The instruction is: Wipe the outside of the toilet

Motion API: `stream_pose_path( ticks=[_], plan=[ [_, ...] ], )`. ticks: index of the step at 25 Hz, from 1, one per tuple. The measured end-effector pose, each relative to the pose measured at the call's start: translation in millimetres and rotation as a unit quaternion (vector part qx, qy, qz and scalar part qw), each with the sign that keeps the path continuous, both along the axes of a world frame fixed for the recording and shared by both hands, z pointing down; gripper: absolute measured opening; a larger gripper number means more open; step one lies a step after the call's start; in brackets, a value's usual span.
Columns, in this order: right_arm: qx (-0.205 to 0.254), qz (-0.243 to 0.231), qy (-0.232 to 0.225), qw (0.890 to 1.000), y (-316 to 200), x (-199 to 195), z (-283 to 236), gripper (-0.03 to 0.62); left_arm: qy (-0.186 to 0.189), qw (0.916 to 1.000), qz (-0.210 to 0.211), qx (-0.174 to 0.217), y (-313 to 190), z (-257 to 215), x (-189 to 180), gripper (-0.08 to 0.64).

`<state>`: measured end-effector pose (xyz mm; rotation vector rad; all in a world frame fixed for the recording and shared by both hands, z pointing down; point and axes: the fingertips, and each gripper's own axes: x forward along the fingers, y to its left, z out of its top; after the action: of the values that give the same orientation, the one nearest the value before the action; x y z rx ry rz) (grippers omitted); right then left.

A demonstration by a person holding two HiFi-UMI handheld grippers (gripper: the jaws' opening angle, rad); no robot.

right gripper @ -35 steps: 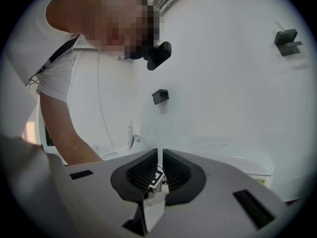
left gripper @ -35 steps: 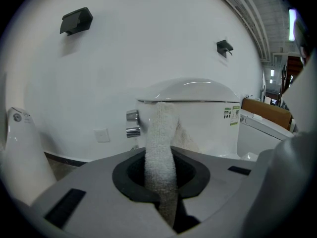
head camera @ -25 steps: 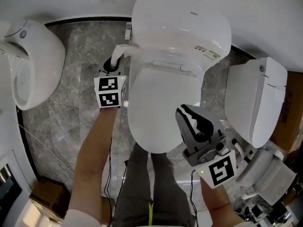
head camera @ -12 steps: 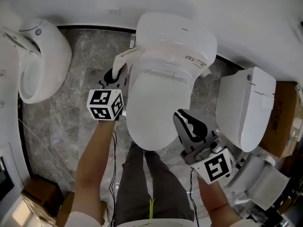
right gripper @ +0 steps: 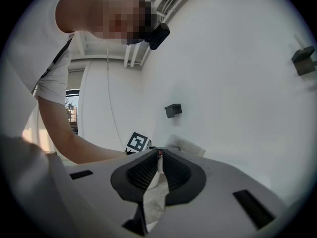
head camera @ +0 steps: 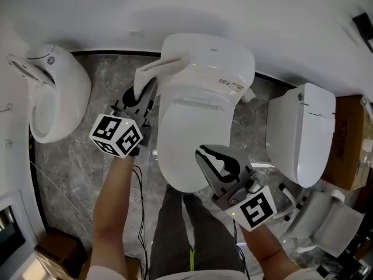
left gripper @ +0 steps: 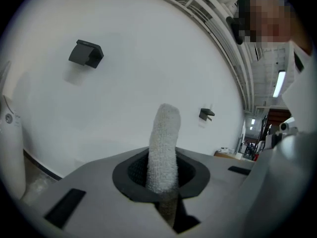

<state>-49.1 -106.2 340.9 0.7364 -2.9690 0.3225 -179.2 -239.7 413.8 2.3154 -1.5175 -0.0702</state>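
Toilet, white and glossy with its lid down (head camera: 198,104), sits dead centre in the head view, on the grey marble floor (head camera: 76,156) and against the white wall (head camera: 116,10).

Over at centre-left, the left hand-held gripper (head camera: 143,95) is clamped on a rolled white terry cloth (head camera: 160,69). Its own view shows the cloth (left gripper: 163,143) standing straight up out of the black pads, squeezed between them at the base (left gripper: 163,170). In the head view, the free end of that cloth lies across the toilet's rear left edge, up by the wall. The gripper's marker cube (head camera: 116,134) is tilted toward the lower left.

Lower centre now: the right hand-held gripper (head camera: 208,155) hovers over the front rim of the lid. In its own view the jaws (right gripper: 158,157) meet at the tips with only a thin slit lower down, and nothing is held between them.

A second white toilet (head camera: 300,133) stands at the right of the frame, and a white urinal-shaped fixture (head camera: 58,92) stands at the left.
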Motion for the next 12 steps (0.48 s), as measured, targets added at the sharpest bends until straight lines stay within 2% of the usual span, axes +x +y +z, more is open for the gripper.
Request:
stream_pose_path(
  ticks=[5, 12],
  plan=[
    [0.004, -0.005, 0.0, 1.0, -14.7, -18.6, 15.6, 0.054, 0.072, 0.9974, 0.009, 0.001, -37.5, 17.0, -16.9, 0.057],
    [-0.01, 0.0, 0.018, 1.0, -26.5, -42.5, 46.2, 0.054, 0.078, 0.9964, -0.005, -0.032, -76.4, 71.8, -57.6, 0.057]
  ],
)
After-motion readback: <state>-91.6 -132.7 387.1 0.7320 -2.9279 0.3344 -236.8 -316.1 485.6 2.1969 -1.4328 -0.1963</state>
